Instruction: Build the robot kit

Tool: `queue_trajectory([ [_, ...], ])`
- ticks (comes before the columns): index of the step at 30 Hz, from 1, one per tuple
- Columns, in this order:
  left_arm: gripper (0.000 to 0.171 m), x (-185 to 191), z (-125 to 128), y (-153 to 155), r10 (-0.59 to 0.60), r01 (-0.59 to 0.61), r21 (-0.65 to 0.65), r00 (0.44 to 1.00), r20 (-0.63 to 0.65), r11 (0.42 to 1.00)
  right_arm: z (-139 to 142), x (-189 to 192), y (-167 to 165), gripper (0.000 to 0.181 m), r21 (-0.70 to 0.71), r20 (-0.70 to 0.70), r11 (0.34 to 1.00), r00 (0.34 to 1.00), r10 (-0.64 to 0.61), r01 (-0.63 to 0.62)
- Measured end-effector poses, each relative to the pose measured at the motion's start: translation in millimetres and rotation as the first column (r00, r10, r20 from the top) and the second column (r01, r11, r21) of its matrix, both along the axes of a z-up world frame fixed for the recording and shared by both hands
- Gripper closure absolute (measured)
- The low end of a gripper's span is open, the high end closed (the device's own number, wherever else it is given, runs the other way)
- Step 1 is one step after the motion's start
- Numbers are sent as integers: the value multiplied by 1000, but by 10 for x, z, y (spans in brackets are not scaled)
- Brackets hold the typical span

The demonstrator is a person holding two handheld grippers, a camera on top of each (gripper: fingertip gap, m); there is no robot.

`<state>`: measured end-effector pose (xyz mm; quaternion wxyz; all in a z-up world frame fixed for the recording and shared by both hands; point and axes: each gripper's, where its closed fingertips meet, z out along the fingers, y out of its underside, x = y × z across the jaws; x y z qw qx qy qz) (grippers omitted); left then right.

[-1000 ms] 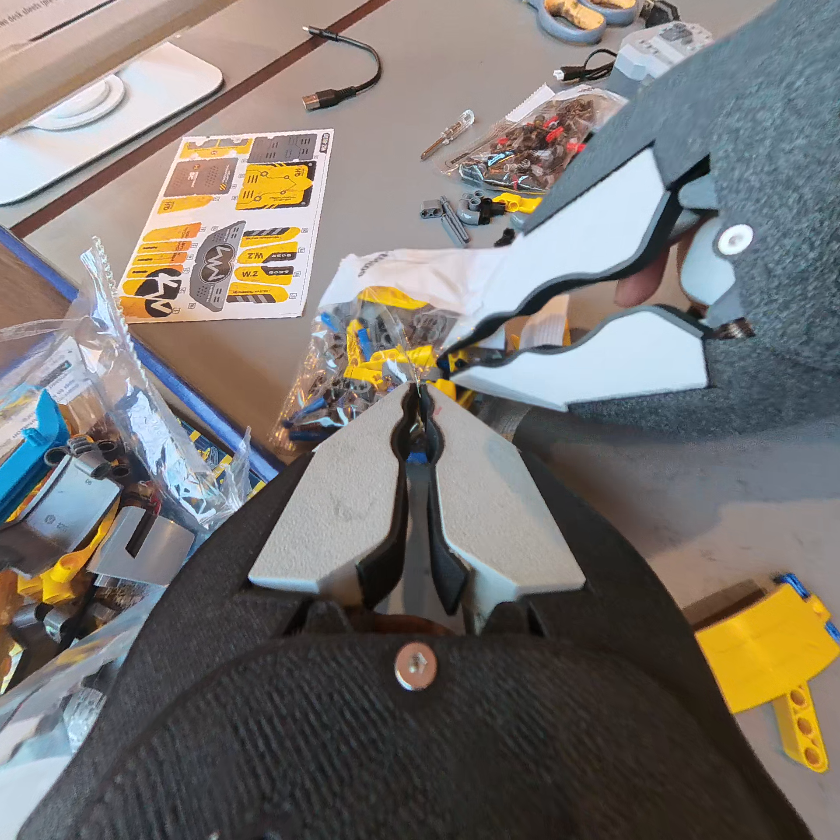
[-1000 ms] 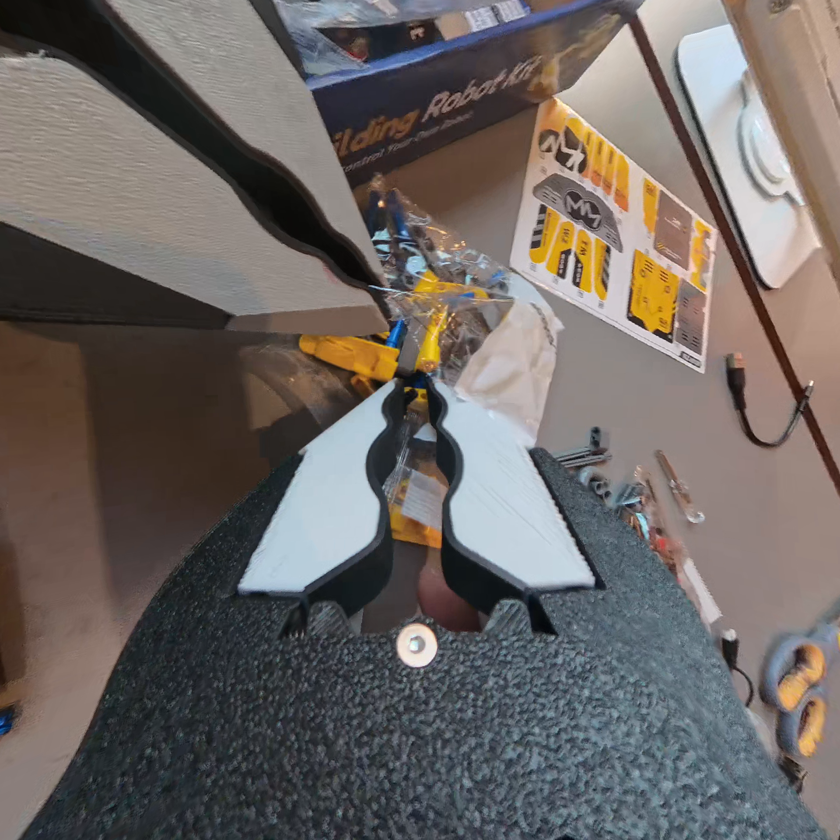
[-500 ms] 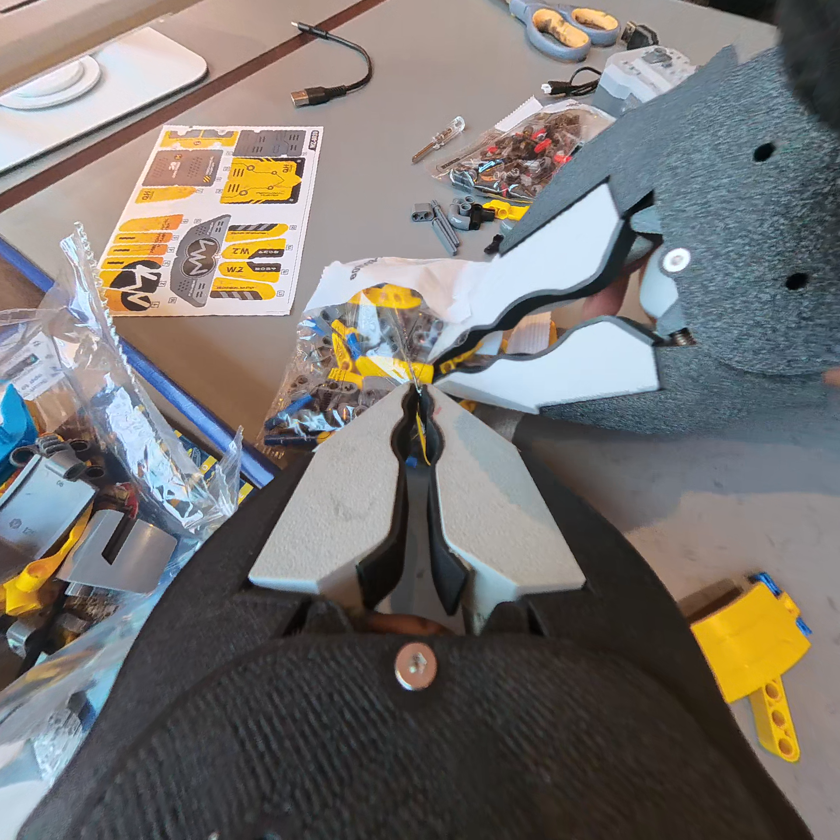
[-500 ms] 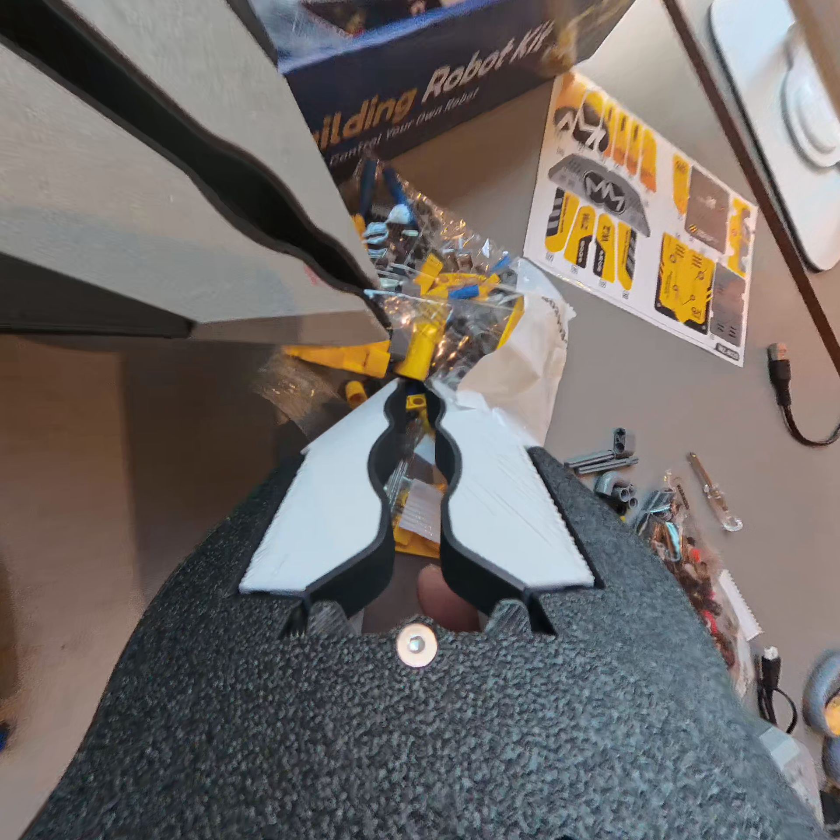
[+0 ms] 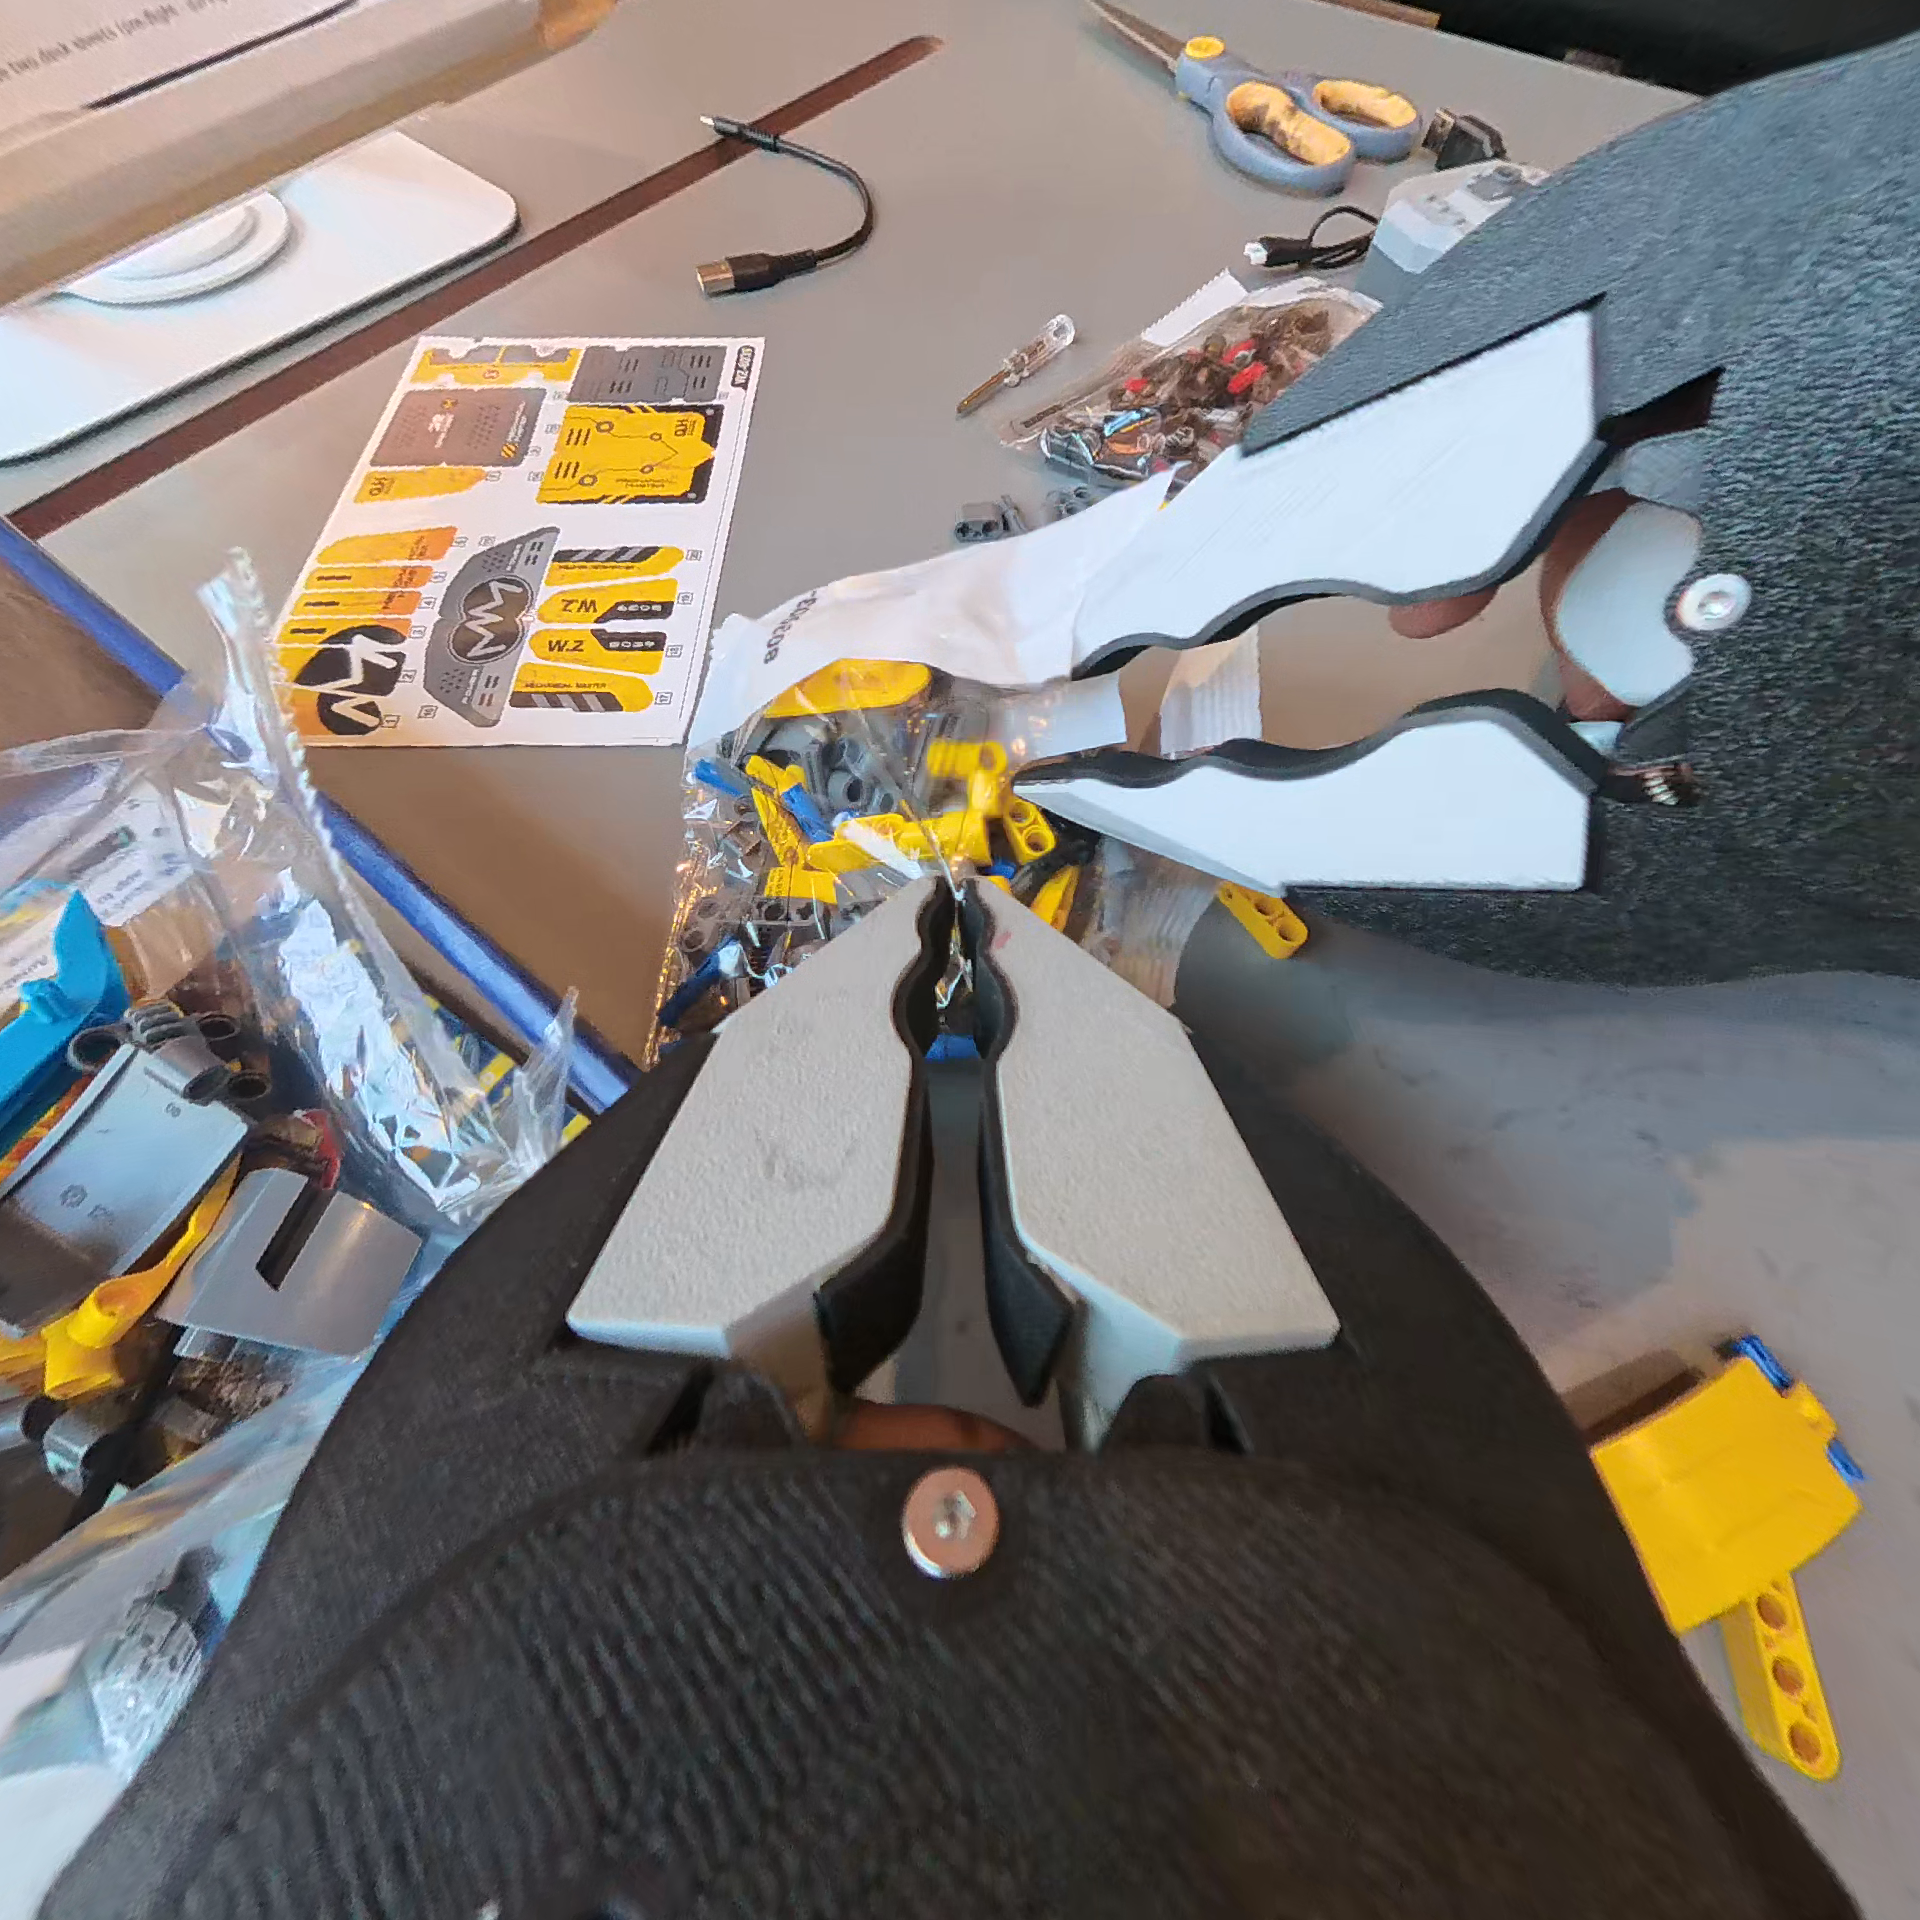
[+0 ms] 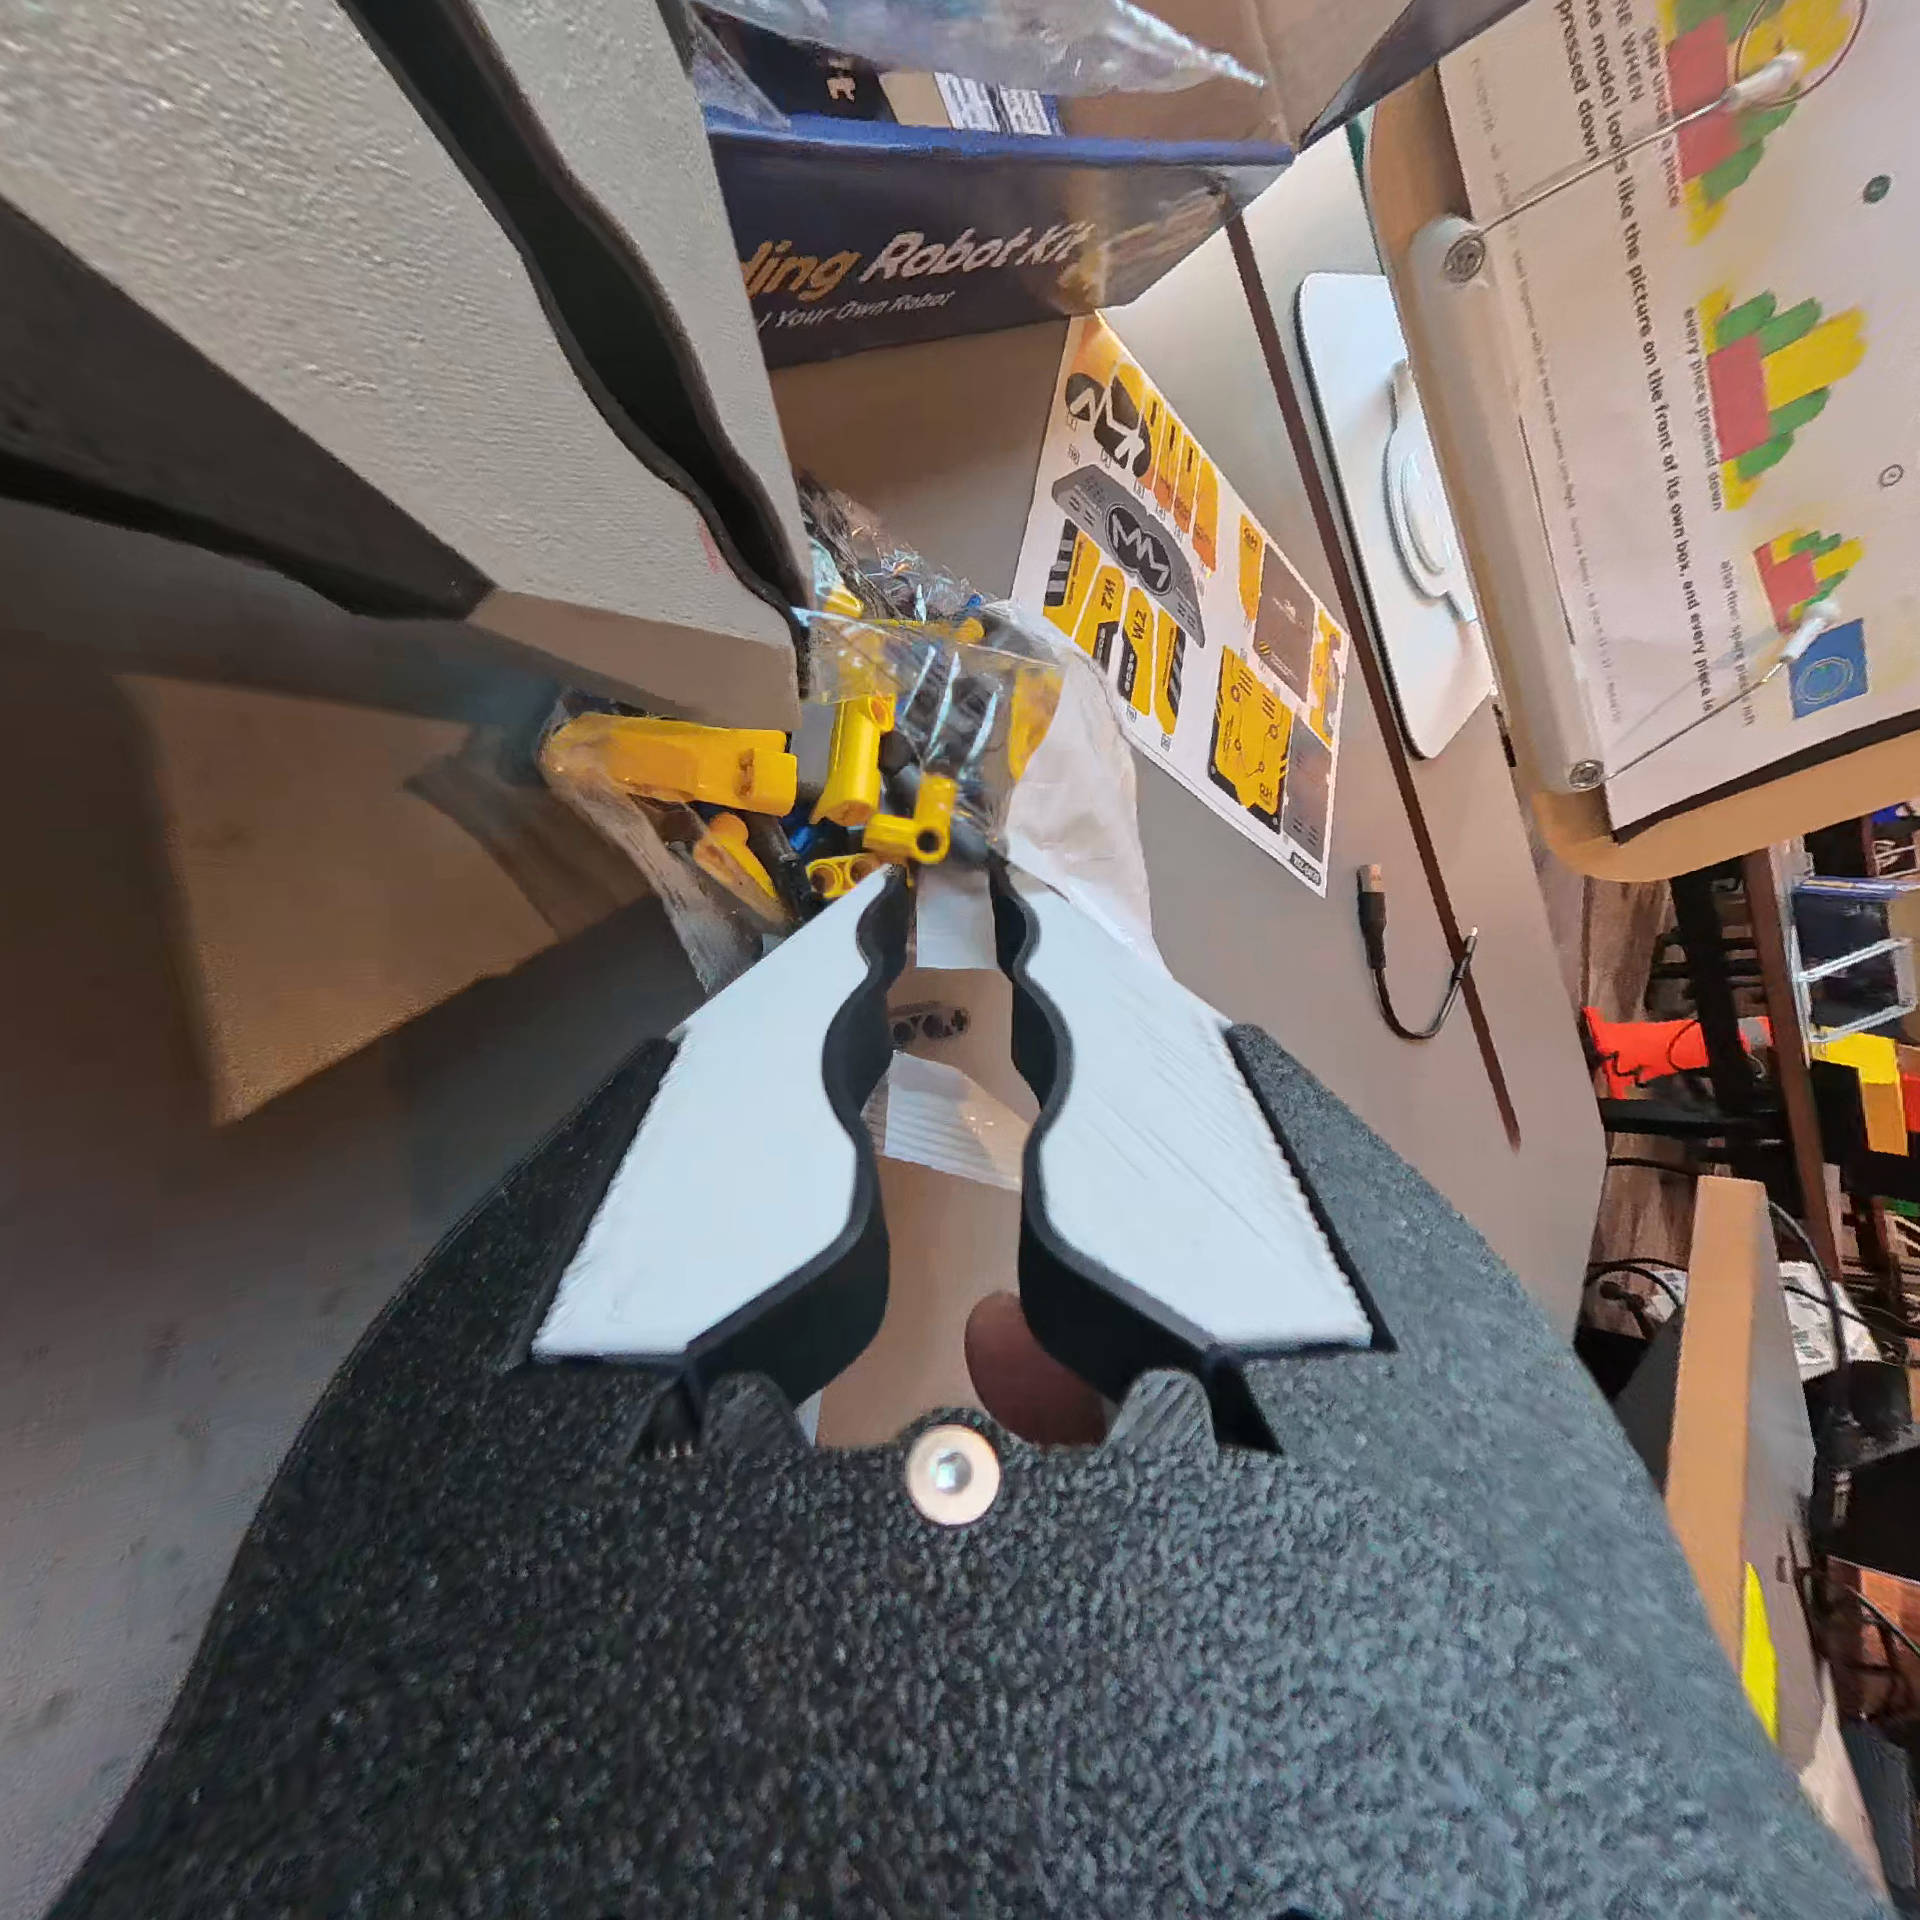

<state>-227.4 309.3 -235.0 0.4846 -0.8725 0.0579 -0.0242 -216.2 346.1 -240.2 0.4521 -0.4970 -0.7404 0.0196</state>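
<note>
A clear plastic bag [image 5: 831,821] of yellow, blue and grey building parts lies on the grey table, with a white paper flap [image 5: 935,613] at its far end. My left gripper [image 5: 958,896] is shut on the bag's near edge. My right gripper [image 5: 1049,727] comes in from the right and is open, its fingertips on either side of the bag's right end, with the white flap lying against its upper finger. In the right wrist view the right gripper [image 6: 940,881] is open just short of the bag [image 6: 914,665]. The left gripper's fingers [image 6: 416,312] fill the upper left there.
A sticker sheet [image 5: 520,540] lies beyond the bag. A blue box [image 5: 436,914] with more bagged parts stands at the left. Farther off are a short cable [image 5: 800,239], scissors [image 5: 1288,114], a small screwdriver [image 5: 1018,364] and a bag of dark parts [image 5: 1174,405]. A yellow part [image 5: 1725,1475] lies near right. My right fingertips sit around 4 cm from my left ones.
My right gripper was shut on the bag's right end and has opened and let go. My left gripper stays shut on the bag.
</note>
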Motion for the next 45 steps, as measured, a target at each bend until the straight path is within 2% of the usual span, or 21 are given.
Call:
queue_trajectory([
  [2, 171, 18, -11, 3, -2, 1, -2, 1000, -9, 1000, -32, 6, 5, 166, -38, 1, 999, 1000, -13, 13],
  [6, 171, 62, -6, 3, -14, 14, -2, 1000, 1, 1000, -66, -14, -73, 164, -264, -37, 964, 999, -39, 27],
  [8, 171, 65, 3, 3, -14, 14, 3, 1000, 2, 1000, -74, -15, -89, 164, -320, -40, 947, 998, -40, 25],
  [11, 171, 72, 10, 6, -16, 15, 5, 1000, 4, 1000, -114, -12, -53, 164, -294, -26, 955, 998, -52, 42],
  [15, 171, 21, 8, -1, -2, 2, 1, 1000, 8, 1000, -129, -10, -173, 165, -270, 1, 963, 1000, 22, -21],
  [19, 171, -14, 30, 0, 8, -8, 9, 1000, 25, 1000, -76, 5, -119, 168, -232, -8, 973, 1000, 12, -13],
  [25, 171, -12, -63, -31, -21, 20, -30, 999, -28, 999, -153, 40, -300, 170, -316, 31, 945, 995, 100, -85],
  [31, 171, 4, -79, -31, -22, 21, -40, 999, -29, 999, -193, -39, -325, 163, -327, 10, 942, 996, 83, -75],
  [38, 171, 3, -69, -25, -20, 19, -34, 1000, -21, 999, -182, 0, -192, 165, -241, 31, 970, 999, 26, -18],
  [42, 171, 6, -68, -27, -22, 21, -35, 1000, -19, 999, -131, -43, -341, 167, -301, -7, 951, 997, 76, -75],
  [45, 171, 18, -66, -27, -27, 26, -34, 999, -17, 999, -194, -58, -395, 173, -365, 3, 928, 997, 81, -75],
])
